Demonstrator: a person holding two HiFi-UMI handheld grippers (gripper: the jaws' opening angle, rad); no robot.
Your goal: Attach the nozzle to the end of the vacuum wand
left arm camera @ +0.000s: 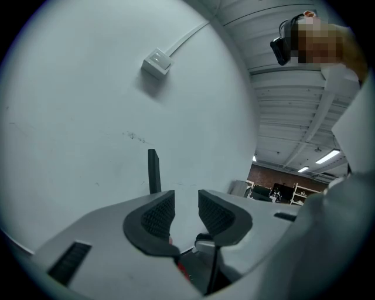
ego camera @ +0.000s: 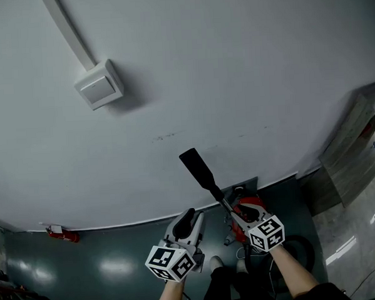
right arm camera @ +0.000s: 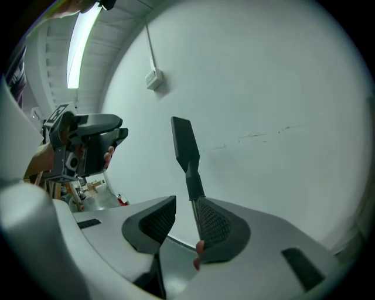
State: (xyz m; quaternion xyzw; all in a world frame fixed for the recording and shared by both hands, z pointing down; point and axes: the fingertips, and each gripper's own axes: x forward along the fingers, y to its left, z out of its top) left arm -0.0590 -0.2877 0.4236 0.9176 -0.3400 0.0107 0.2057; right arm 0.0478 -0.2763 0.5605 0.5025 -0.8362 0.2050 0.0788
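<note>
Nozzle (ego camera: 196, 166) is on the end of the vacuum wand (ego camera: 221, 199), held up against the white wall (ego camera: 233, 62). Head view shows its flat face, while left gripper view only catches it edge-on. Right gripper (right arm camera: 184, 205) has its jaws apart, with the wand between them lying along one pad and the other pad clear. Left gripper (left arm camera: 186, 199) gapes with nothing in it. Both forearms reach forward side by side.

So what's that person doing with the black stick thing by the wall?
A person holds a gripper in each hand. The black nozzle sits on the end of the wand and points at a white wall. The wand runs between the right gripper's open jaws, close by one pad, so it isn't squeezed. The left gripper is open and empty beside it.
</note>
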